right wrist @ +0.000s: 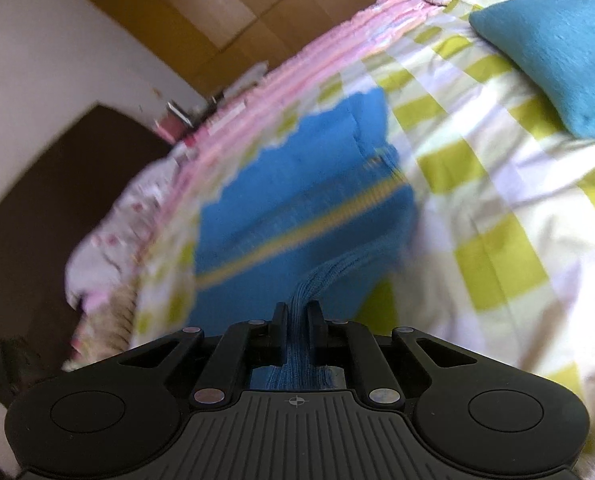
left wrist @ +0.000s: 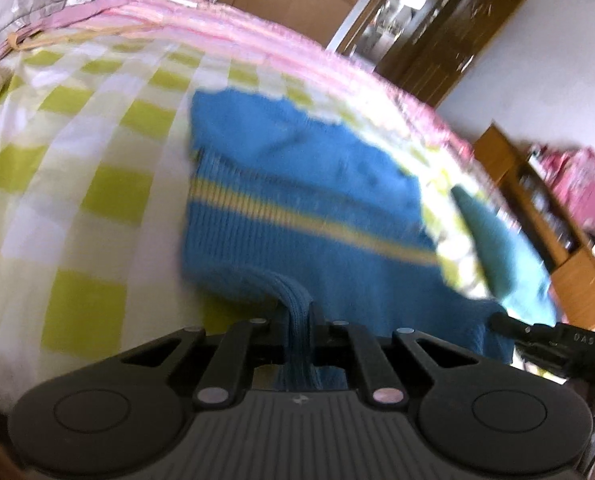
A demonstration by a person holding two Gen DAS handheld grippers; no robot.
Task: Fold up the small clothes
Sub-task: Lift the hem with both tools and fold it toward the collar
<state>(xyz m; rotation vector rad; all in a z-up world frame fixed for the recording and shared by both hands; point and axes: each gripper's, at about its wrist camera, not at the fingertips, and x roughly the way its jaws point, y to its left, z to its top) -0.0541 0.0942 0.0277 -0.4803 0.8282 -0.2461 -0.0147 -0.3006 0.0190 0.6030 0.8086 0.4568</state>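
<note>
The left gripper (left wrist: pixel 297 312) has its jaws clenched on a bunched ridge of the blue knit garment (left wrist: pixel 297 200), pinching its ribbed hem. The right gripper (right wrist: pixel 296 312) likewise has its jaws clamped on a gathered fold of the same garment's ribbed edge, the knit squeezed between the pads and running back through them. From both pinches the garment, blue with one yellow stripe (right wrist: pixel 297 232) across the ribbing, spreads away over the bed's green-and-white checked cover (left wrist: pixel 77 160). In the left wrist view the right gripper's black tip sits at the garment's near right corner. Beyond the garment, further along the cover, lies a teal folded piece (right wrist: pixel 557 52). Both views are blurred.
</note>
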